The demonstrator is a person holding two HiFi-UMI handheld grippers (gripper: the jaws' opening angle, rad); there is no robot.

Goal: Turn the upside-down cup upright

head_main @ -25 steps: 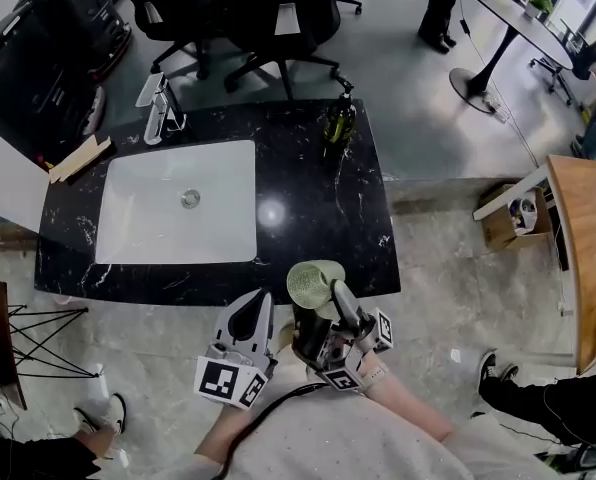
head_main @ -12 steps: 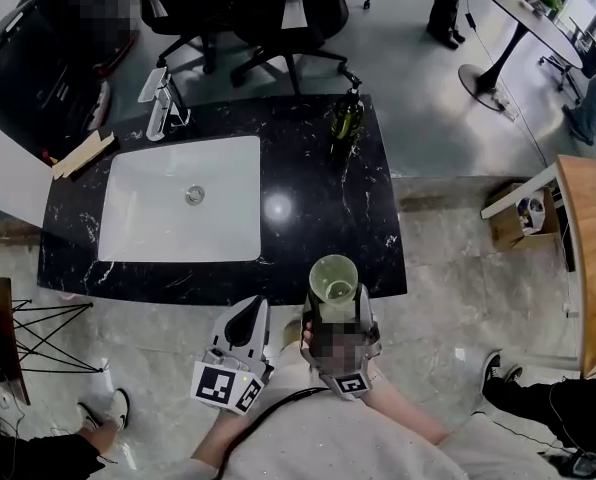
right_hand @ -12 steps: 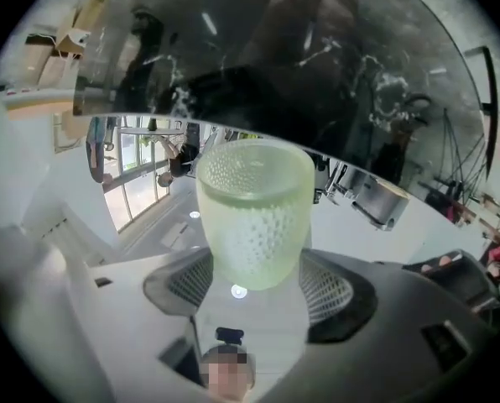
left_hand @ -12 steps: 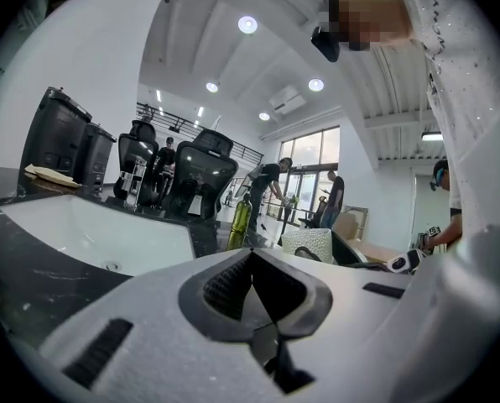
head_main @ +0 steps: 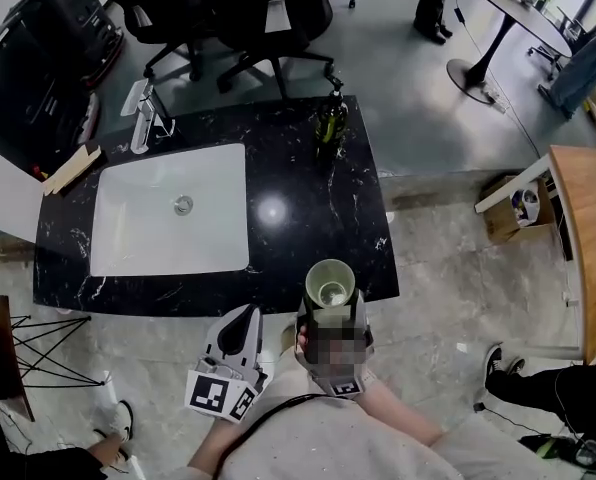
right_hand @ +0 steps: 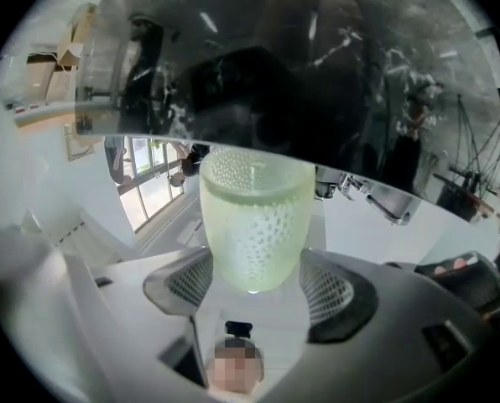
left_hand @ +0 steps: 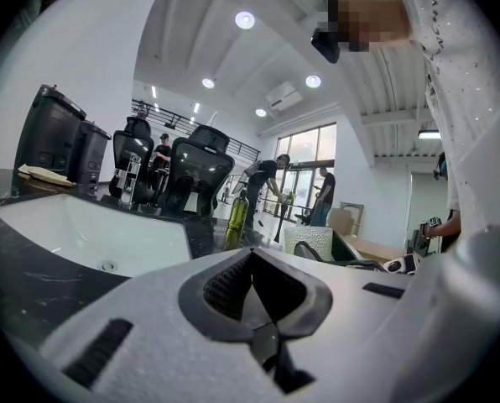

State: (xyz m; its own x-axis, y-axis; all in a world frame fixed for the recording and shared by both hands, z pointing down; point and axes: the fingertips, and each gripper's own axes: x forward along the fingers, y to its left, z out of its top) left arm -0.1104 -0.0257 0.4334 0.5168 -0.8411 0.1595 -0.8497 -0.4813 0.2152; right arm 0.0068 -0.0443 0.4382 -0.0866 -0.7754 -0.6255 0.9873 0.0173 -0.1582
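In the head view a pale green dimpled cup [head_main: 330, 282] hangs just off the front edge of the black counter [head_main: 318, 218], its mouth facing up at the camera. My right gripper [head_main: 333, 305] is shut on it from below, one jaw on each side. The right gripper view shows the cup [right_hand: 254, 221] standing between the ribbed pads [right_hand: 325, 288] of the right gripper [right_hand: 256, 277]. My left gripper [head_main: 245, 320] sits a little to the left of the cup, apart from it. In the left gripper view the left gripper [left_hand: 252, 263] is shut on nothing.
A white sink [head_main: 128, 253] is set in the counter's left half, with a faucet [head_main: 143, 118] and a wooden board [head_main: 68, 168] behind it. A green bottle [head_main: 328, 118] stands at the back edge. Office chairs [head_main: 268, 18] stand beyond, a cardboard box [head_main: 508, 213] to the right.
The right gripper has rolled, and the cup has swung from lying tilted with its mouth to the left to mouth-up. The left gripper has stayed in place.
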